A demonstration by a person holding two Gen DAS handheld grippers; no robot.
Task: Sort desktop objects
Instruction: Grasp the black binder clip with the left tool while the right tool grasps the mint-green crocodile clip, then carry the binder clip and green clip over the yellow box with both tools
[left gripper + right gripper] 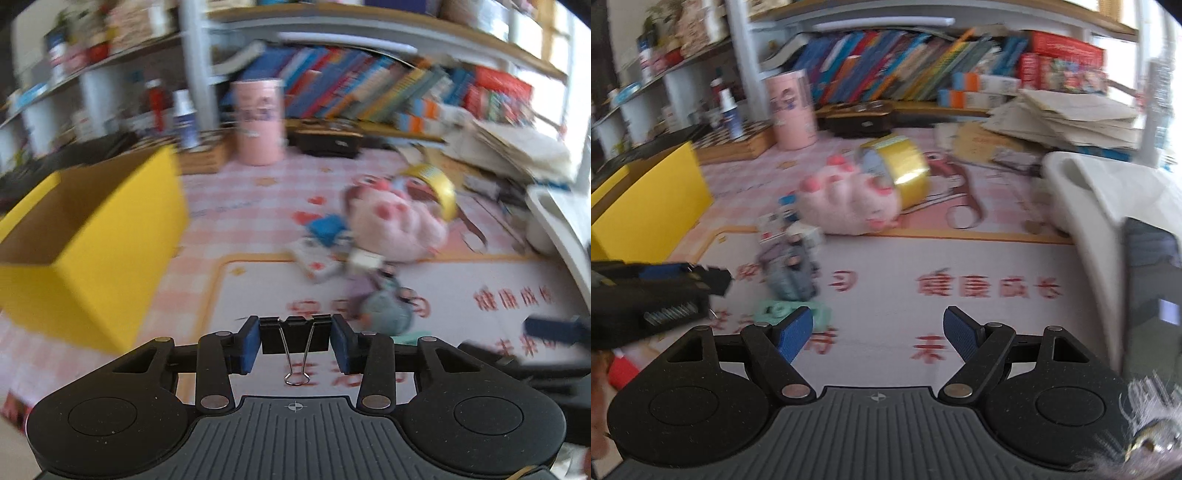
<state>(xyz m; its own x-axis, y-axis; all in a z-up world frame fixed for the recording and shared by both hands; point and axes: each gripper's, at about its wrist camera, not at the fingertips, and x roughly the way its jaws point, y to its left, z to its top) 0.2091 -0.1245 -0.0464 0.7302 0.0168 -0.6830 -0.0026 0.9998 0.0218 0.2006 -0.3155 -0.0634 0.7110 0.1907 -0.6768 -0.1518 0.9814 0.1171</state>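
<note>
My left gripper (294, 341) is shut on a black binder clip (294, 334), held above the desk mat; its wire handles hang toward the camera. The open yellow box (92, 236) stands to its left. My right gripper (878, 334) is open and empty above the mat. The left gripper shows at the left edge of the right wrist view (653, 291). A pink plush pig (849, 201), a gold tape roll (901, 170), a grey-blue figure (792, 273), a green item (783, 310) and small cards (314, 258) lie in a pile mid-desk.
A pink cylinder (258, 122) stands at the back by a wooden chess box (738, 142). Bookshelves (351, 88) fill the back wall. A paper stack (1063, 118) and a white tray (1108, 199) sit at the right.
</note>
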